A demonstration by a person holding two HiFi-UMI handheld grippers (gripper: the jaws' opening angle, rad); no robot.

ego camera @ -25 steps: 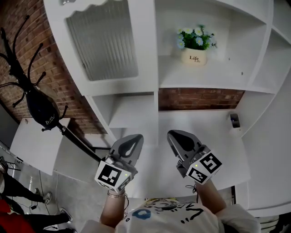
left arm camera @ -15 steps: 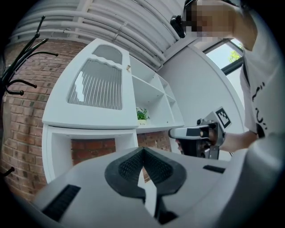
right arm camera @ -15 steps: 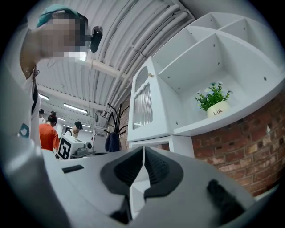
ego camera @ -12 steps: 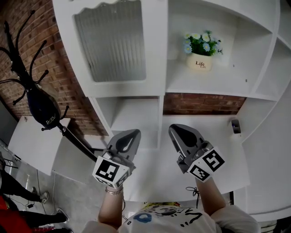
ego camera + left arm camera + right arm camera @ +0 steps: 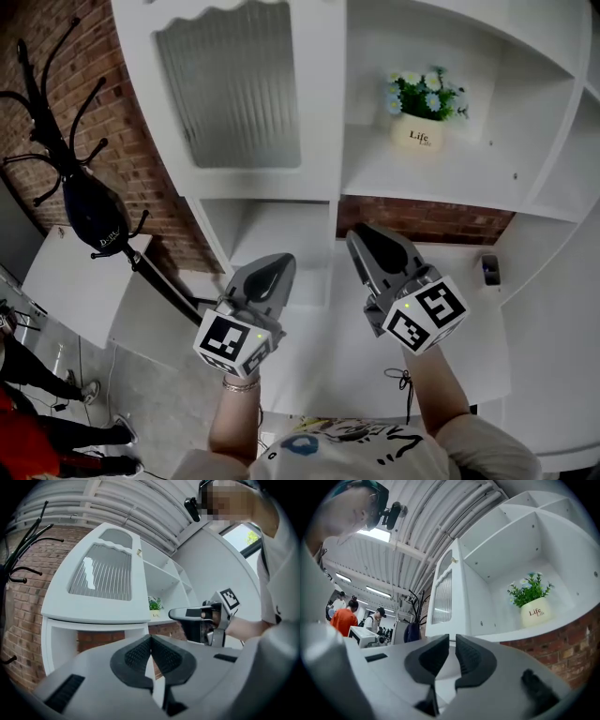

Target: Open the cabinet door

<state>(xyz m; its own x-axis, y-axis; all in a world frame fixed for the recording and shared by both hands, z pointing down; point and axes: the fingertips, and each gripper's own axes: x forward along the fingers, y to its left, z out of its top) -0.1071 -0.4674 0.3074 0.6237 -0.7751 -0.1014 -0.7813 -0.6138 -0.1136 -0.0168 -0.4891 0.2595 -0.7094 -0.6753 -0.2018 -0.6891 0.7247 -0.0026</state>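
The white cabinet door [image 5: 234, 89] with a ribbed glass pane stands closed at the upper left of the shelving unit; it also shows in the left gripper view [image 5: 101, 573] and edge-on in the right gripper view [image 5: 443, 597]. My left gripper [image 5: 275, 265] hovers below the door, shut and holding nothing, its pads meeting [image 5: 151, 641]. My right gripper [image 5: 362, 236] is held beside it, under the open shelf, also shut and holding nothing [image 5: 452, 644]. Neither touches the cabinet. No handle is visible on the door.
A pot of flowers [image 5: 424, 131] sits on the open shelf right of the door. A small dark object [image 5: 488, 269] lies on the white counter [image 5: 309, 347]. A black coat rack with a bag [image 5: 89, 220] stands against the brick wall at left. People stand at the lower left [image 5: 28, 412].
Both grippers have lifted a little toward the cabinet, the right one more than the left. Their jaws stayed shut.
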